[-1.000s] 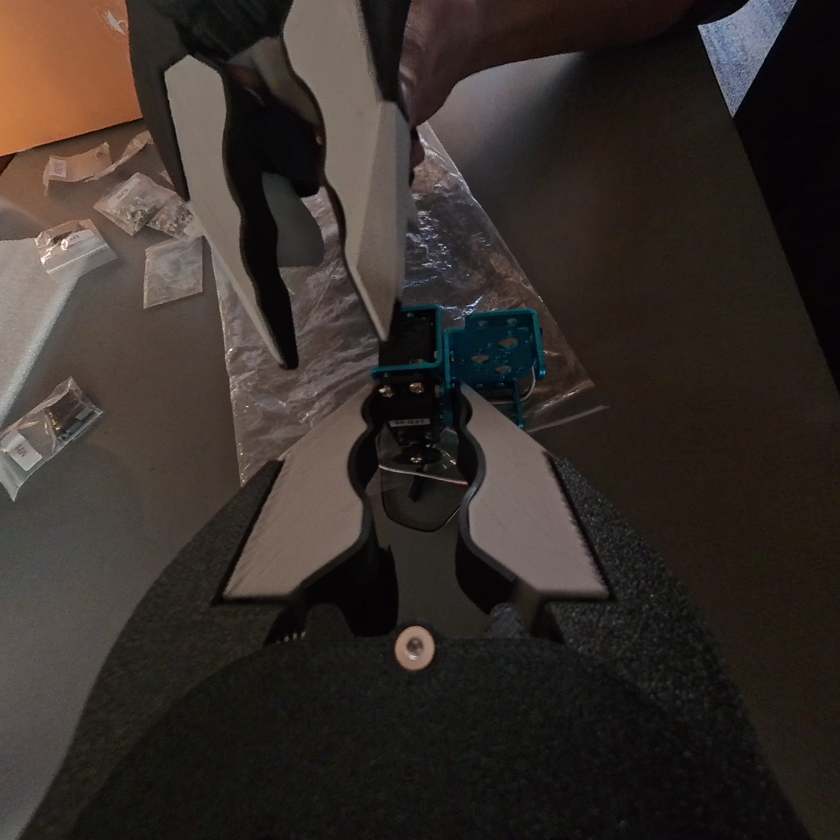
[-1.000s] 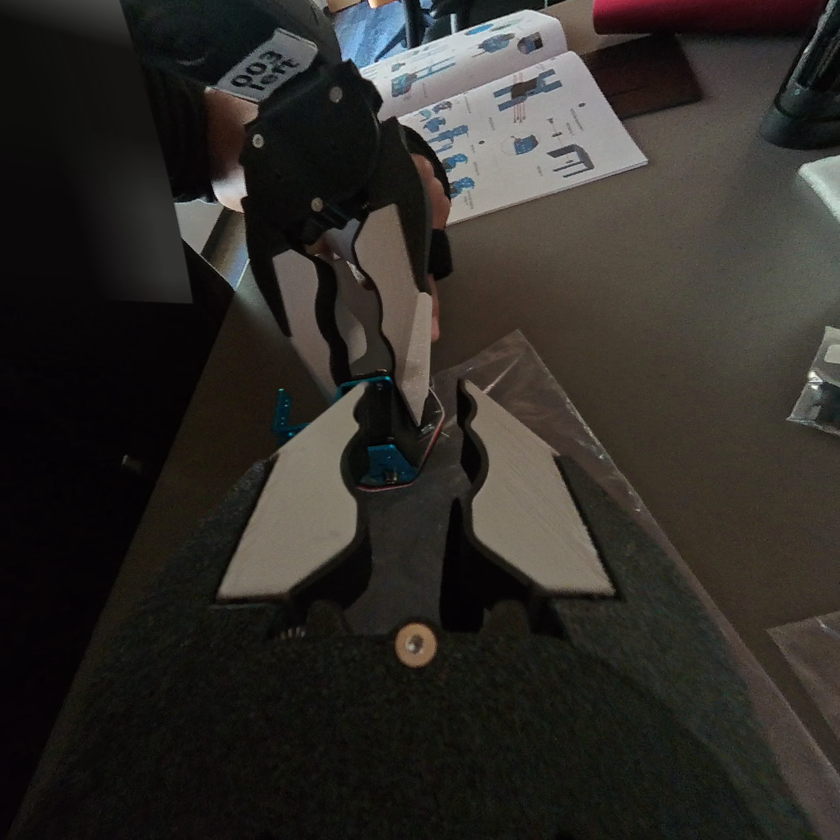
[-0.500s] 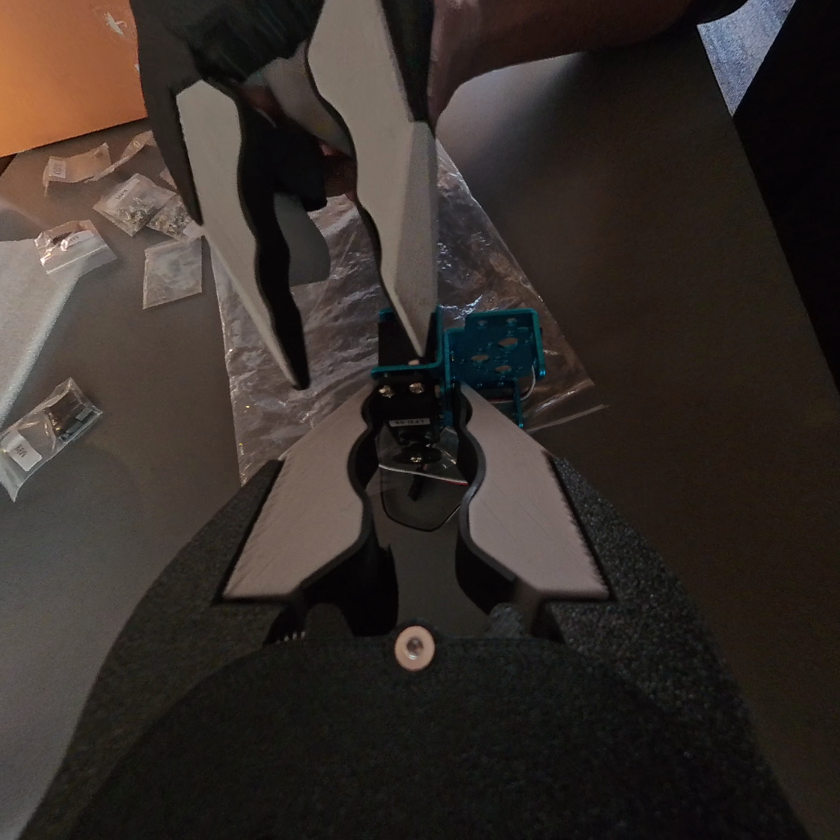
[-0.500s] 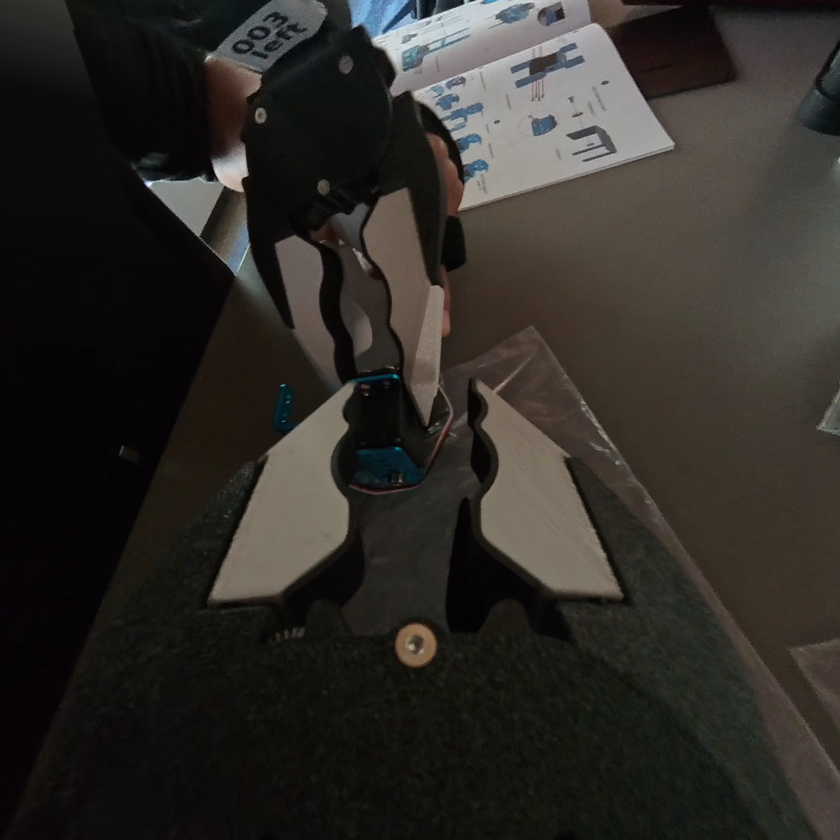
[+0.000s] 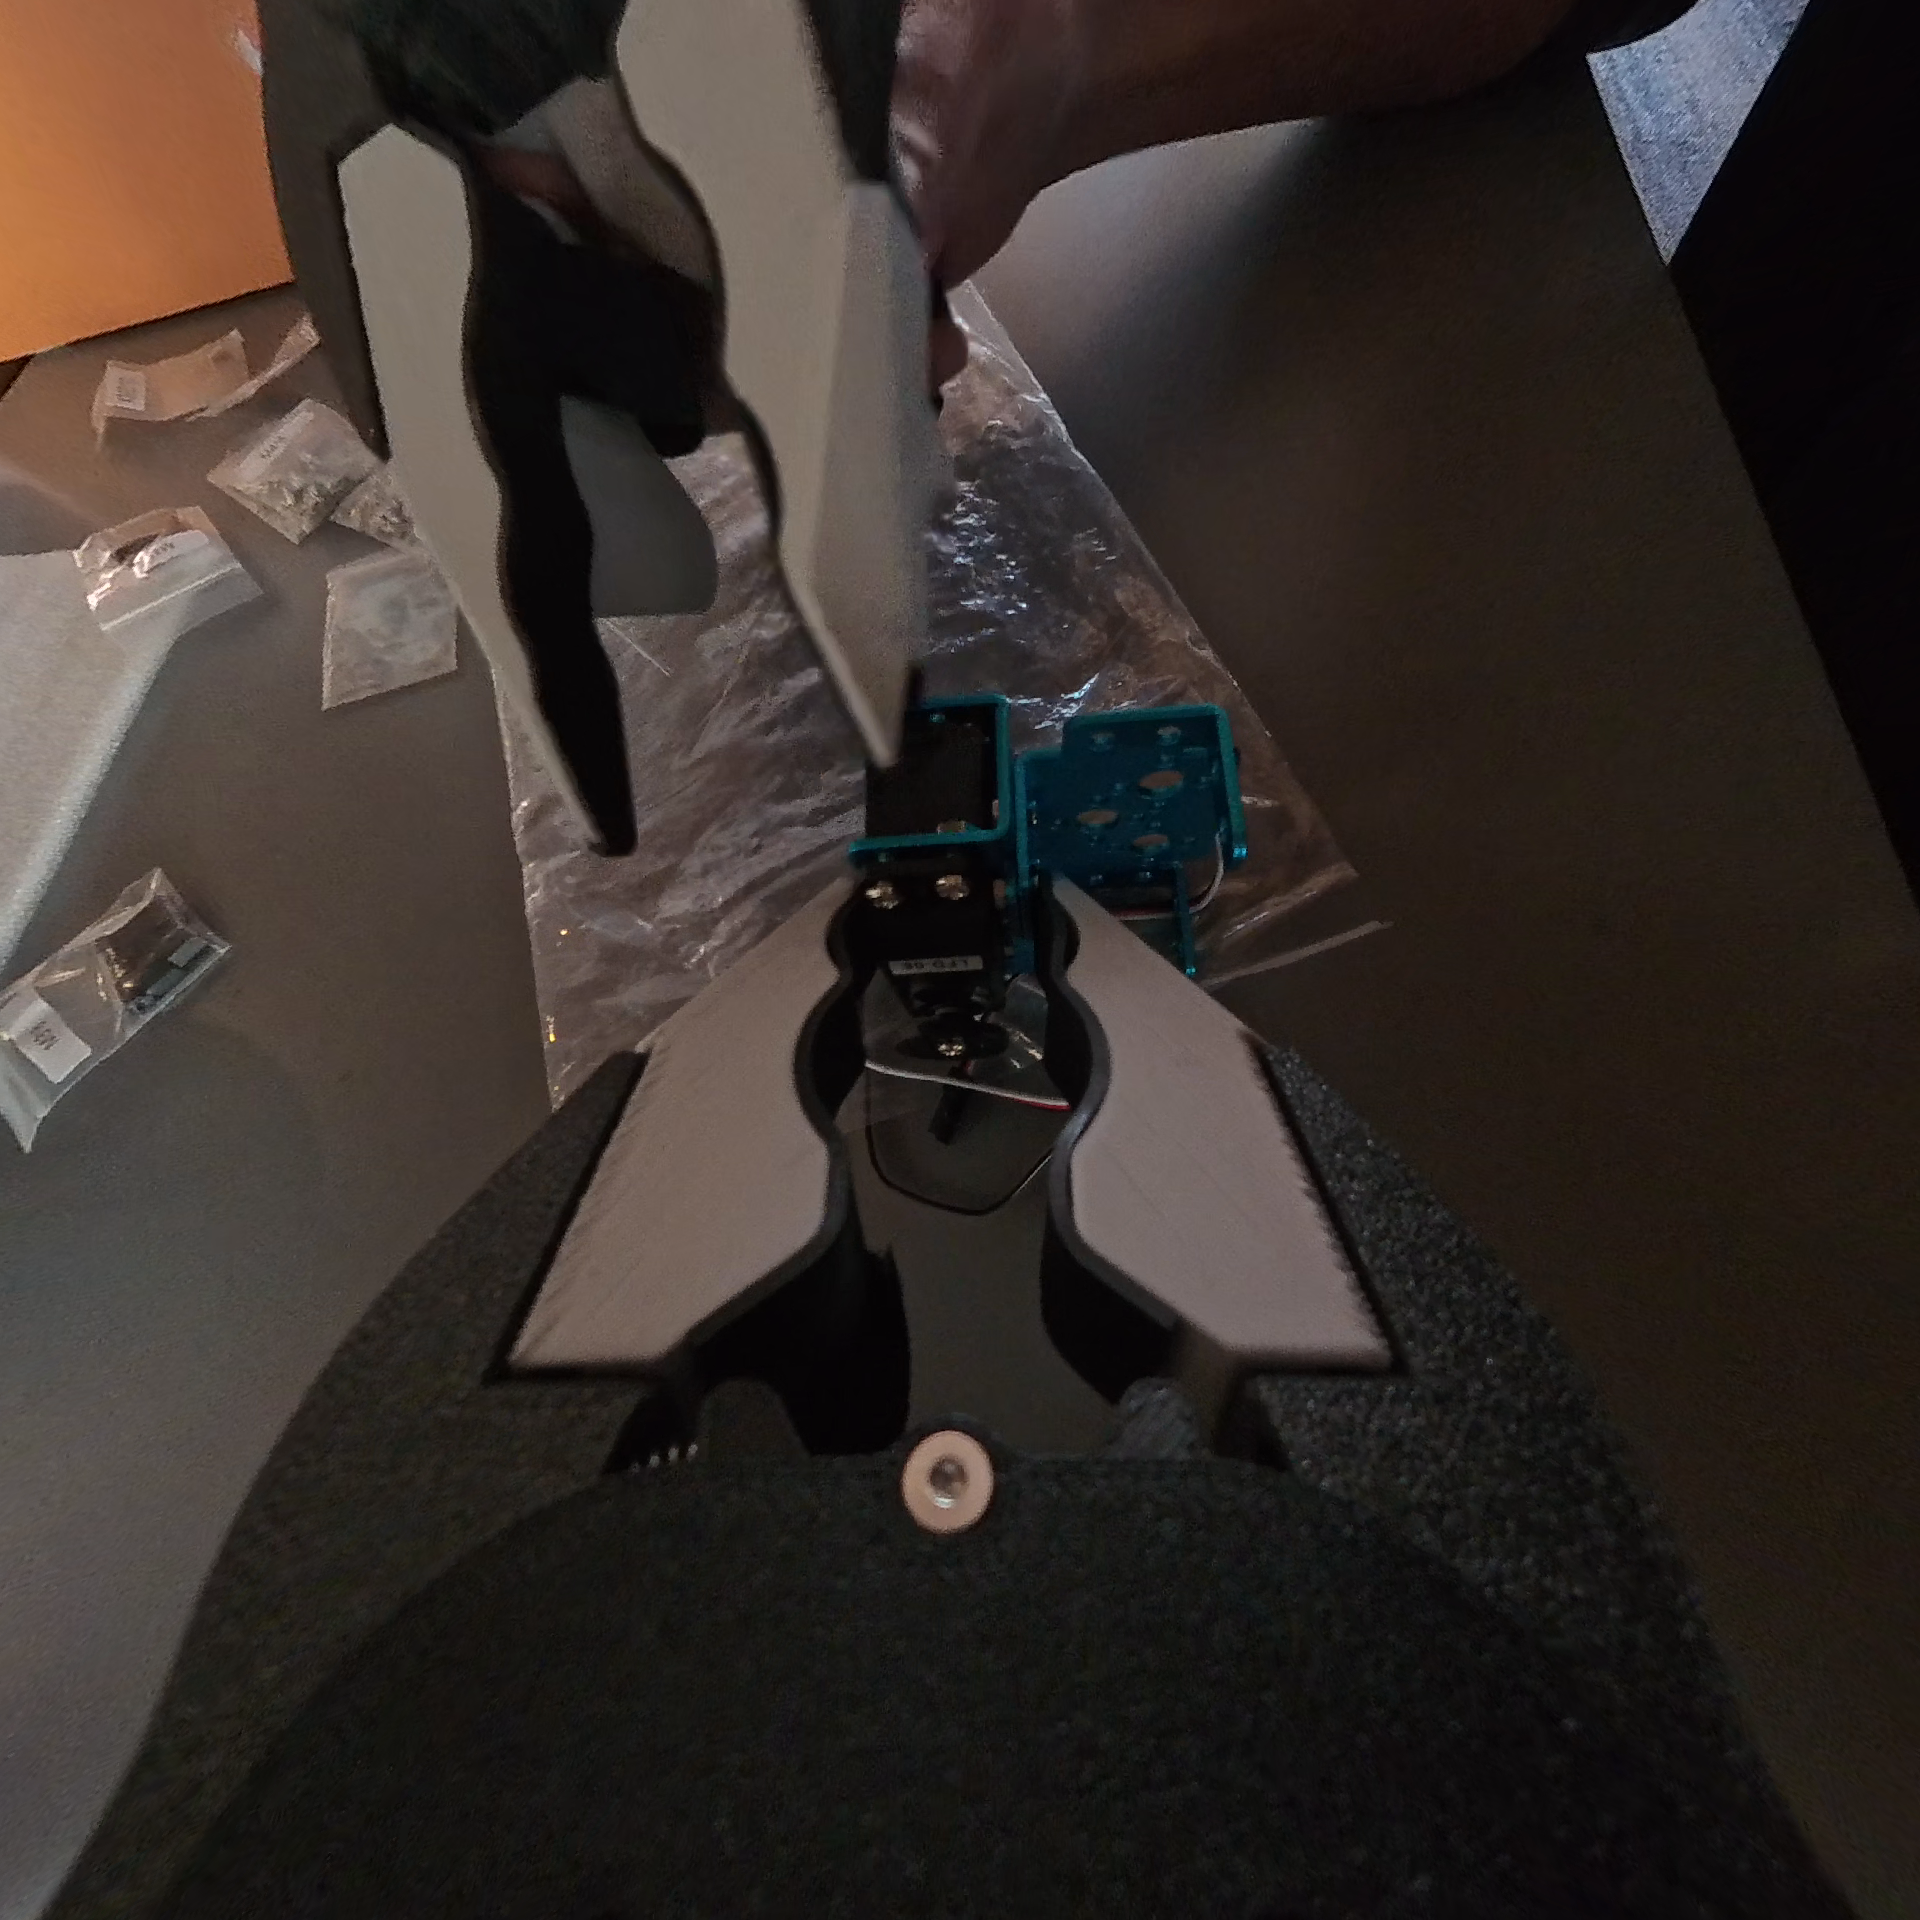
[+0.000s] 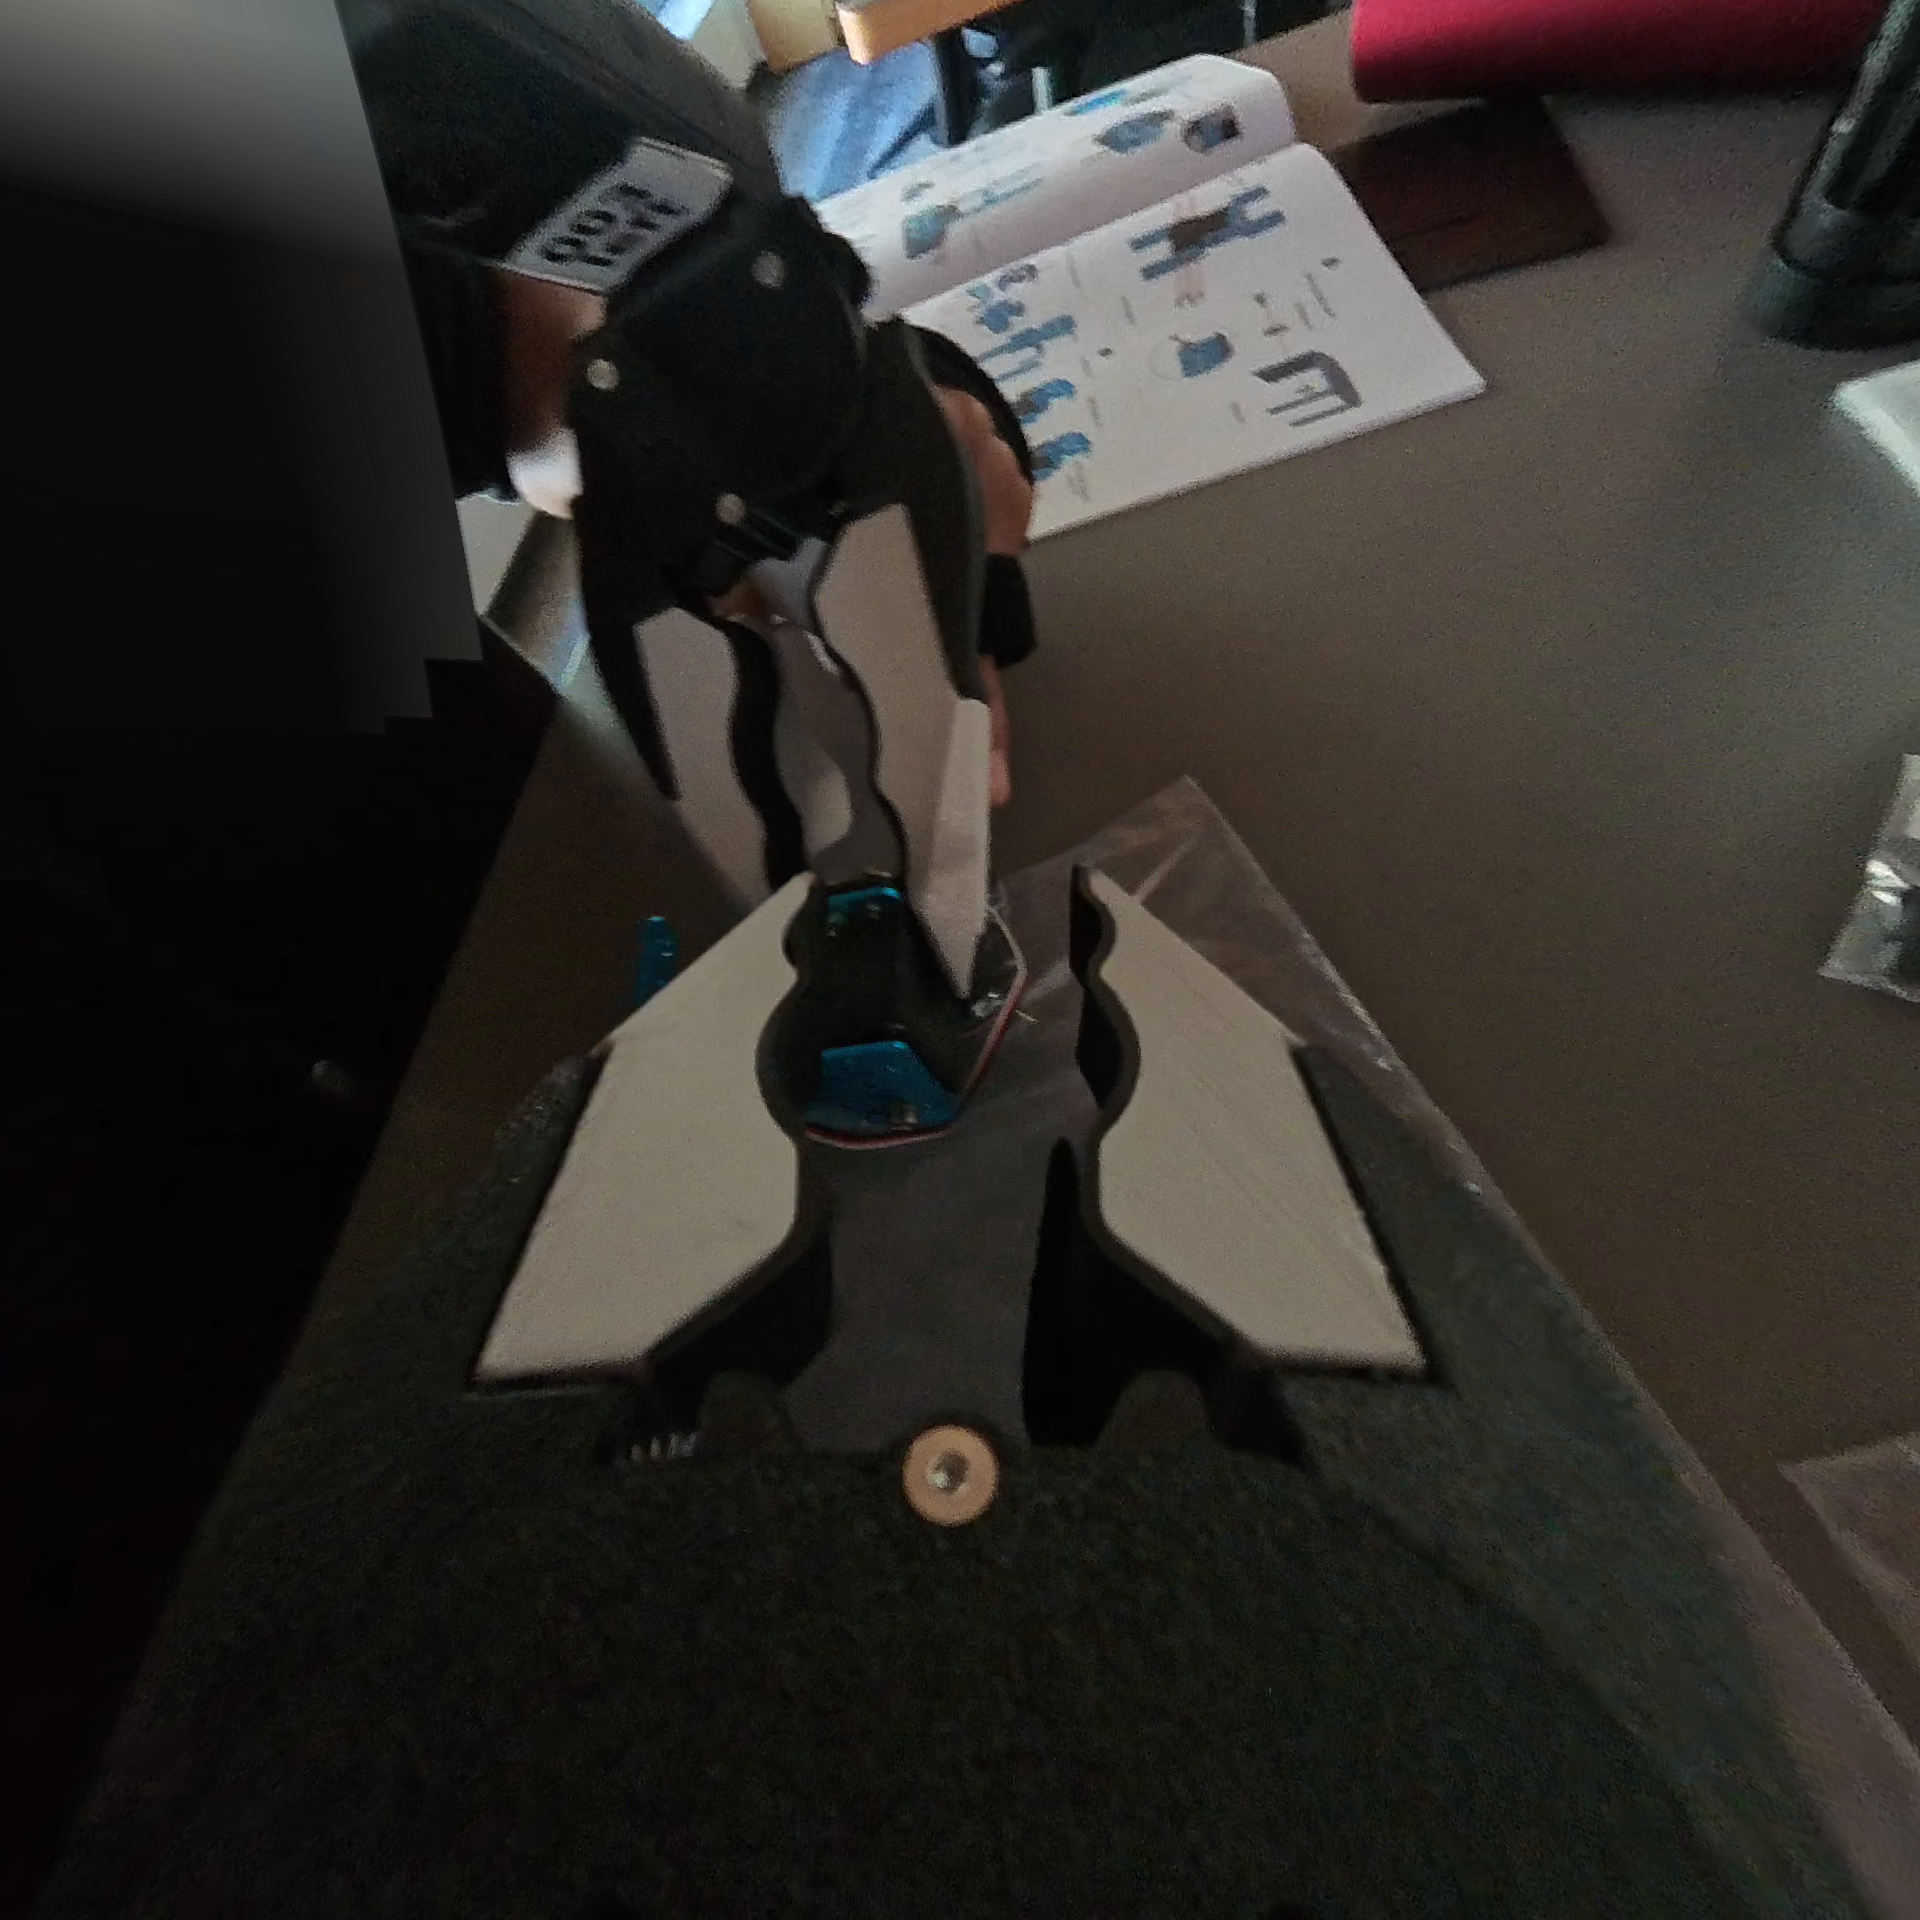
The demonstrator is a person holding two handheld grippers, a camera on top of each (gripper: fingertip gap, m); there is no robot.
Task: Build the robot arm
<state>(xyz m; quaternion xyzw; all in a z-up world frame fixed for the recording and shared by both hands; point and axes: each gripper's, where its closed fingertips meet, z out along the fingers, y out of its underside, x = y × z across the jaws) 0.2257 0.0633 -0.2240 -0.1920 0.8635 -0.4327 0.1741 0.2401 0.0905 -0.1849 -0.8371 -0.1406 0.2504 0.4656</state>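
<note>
My left gripper [image 5: 961, 904] is shut on a black servo in a blue metal bracket [image 5: 940, 821], held over a clear plastic bag [image 5: 727, 727] on the dark table. A second blue plate with holes [image 5: 1132, 810] is joined to it on the right; red and white wires hang below. My right gripper [image 5: 753, 800] comes down from above, open, with one fingertip [image 5: 888, 743] against the servo's top left edge. In the right wrist view the servo and bracket [image 6: 873, 1070] sit between my open right gripper's [image 6: 940, 883] fingers, close to the left one, and the left gripper [image 6: 873, 925] grips them from behind.
Several small bags of parts [image 5: 384, 634] lie at the left, with white foam [image 5: 62, 665] and an orange box [image 5: 125, 156]. An open instruction booklet [image 6: 1195, 343] lies at the back, near a brown block [image 6: 1465, 208] and a red thing [image 6: 1610, 42]. The table edge [image 5: 1662, 312] runs along the right. The gap from one gripper's tips to the other's is roughly 5 cm.
My right gripper swung a little to the right over the servo, then back left; its fingertip now rests at the servo's top left edge. The left gripper has held still.
</note>
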